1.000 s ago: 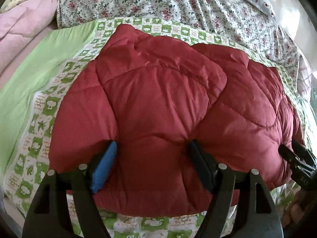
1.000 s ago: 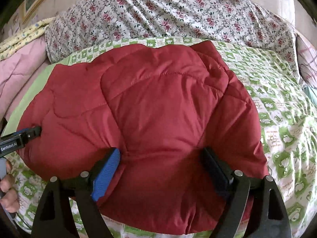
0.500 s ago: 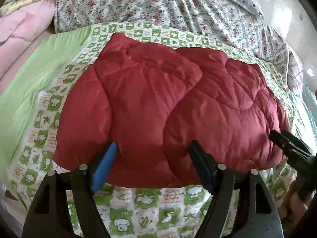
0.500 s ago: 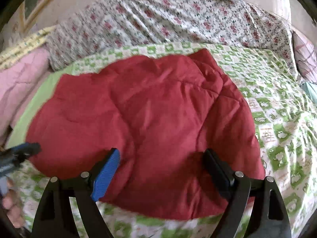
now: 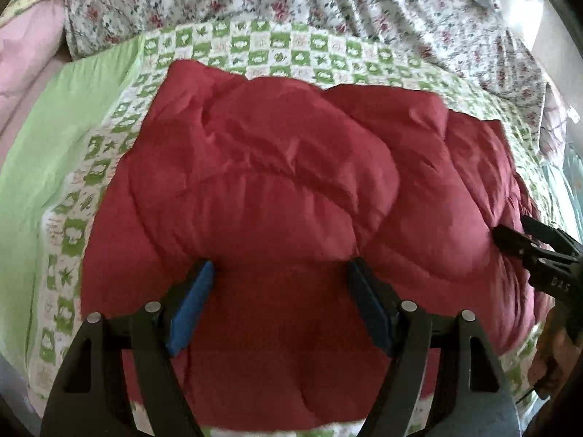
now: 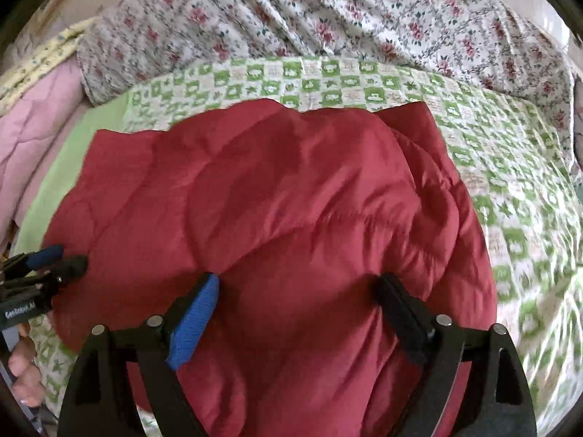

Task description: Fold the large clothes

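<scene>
A dark red quilted padded jacket (image 5: 291, 182) lies folded and bunched on the bed; it also shows in the right wrist view (image 6: 291, 211). My left gripper (image 5: 280, 284) is open, its jaws wide apart, with the jacket's near edge puffing up between them. My right gripper (image 6: 298, 291) is open too, jaws wide over the jacket's near right part. The right gripper shows at the right edge of the left wrist view (image 5: 524, 240), against the jacket's side. The left gripper shows at the left edge of the right wrist view (image 6: 54, 258).
The jacket rests on a green and white checked sheet (image 6: 510, 189) with a plain green border (image 5: 54, 145). A floral quilt (image 5: 328, 0) is heaped behind. Pink bedding (image 6: 32, 127) lies at the far left.
Both grippers drew back from the jacket half a second ago, then pushed forward again over its near edge. The jacket has spread flatter and wider than a second ago.
</scene>
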`<state>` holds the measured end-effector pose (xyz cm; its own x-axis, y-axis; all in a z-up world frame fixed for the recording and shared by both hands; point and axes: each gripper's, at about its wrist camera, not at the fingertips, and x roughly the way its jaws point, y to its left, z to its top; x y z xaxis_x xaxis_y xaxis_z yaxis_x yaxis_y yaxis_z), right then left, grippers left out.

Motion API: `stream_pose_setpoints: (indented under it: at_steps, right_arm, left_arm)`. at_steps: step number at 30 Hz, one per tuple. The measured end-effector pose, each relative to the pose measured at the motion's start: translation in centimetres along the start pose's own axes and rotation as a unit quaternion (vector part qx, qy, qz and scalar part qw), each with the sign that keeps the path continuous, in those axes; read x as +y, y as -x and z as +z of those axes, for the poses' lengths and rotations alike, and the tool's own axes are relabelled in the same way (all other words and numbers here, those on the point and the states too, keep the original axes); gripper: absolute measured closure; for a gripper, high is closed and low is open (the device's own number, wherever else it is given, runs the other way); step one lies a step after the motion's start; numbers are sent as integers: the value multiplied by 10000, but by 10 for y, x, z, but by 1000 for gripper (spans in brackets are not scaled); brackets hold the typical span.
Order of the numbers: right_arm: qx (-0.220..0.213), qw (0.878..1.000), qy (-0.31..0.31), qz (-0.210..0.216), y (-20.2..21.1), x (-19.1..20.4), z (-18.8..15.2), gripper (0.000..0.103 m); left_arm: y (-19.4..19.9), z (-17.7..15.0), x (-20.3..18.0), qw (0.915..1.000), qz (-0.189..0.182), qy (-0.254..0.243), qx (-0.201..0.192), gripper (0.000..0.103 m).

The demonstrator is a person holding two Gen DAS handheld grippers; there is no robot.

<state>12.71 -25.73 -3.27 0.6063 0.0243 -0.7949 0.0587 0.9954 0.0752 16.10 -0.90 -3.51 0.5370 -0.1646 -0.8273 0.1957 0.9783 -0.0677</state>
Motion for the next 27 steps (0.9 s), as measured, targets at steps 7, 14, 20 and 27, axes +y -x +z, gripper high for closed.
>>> stream_pose_setpoints:
  at_steps: [7,14,20,27]
  right_arm:
    - [79,9997,-227,86,-19,-14,2,10]
    - [-103,9994,-274,201,-5,-14,4,11]
    - [-518,9972,-286,460,44,-4,-20,10]
    - [-377,9988,-97,307,49,11,-47,10]
  left_arm:
    - [-23,14,-8,9994,237,-201,135,20]
    - [-1,9,-1,9998,123,-120,-71,20]
    - [39,-23,6,9992,-133,-96,-371,20]
    - [28,-43,-3,9994,128,-265,-206,19]
